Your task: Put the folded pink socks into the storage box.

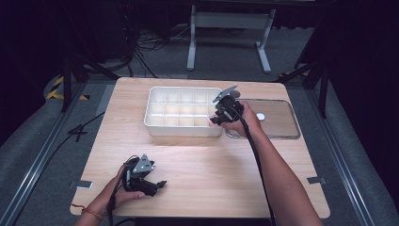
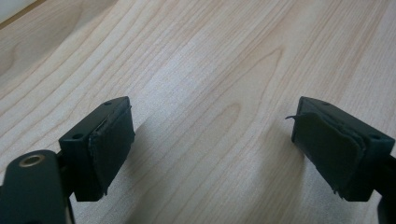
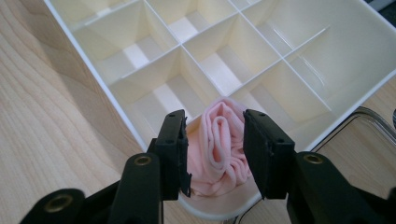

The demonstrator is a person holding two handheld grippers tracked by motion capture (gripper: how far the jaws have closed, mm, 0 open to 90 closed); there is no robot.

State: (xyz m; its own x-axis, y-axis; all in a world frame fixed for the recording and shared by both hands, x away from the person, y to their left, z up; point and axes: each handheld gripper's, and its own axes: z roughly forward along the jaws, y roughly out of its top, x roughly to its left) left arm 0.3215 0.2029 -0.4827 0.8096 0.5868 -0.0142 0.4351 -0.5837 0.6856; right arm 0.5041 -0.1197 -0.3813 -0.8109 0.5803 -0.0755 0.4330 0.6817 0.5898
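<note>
Looking down from the high view, we saw the white divided organizer box lying on the wooden table, a little past the centre toward twelve o'clock, and the clear lid lay flat just beside it at three o'clock. Our right gripper hovered over the corner of the box at about four o'clock, nearest to the lid. In the right gripper view, the rolled pink cloth sat in that corner compartment of the box, between the two black jaws; the jaws were partly spread, and we could not tell if the pads touched the cloth or stood just apart from it. Our left gripper rested low near the table edge at seven o'clock, well apart from the box. In the left gripper view its jaws stood wide apart with only bare wood between them.
</note>
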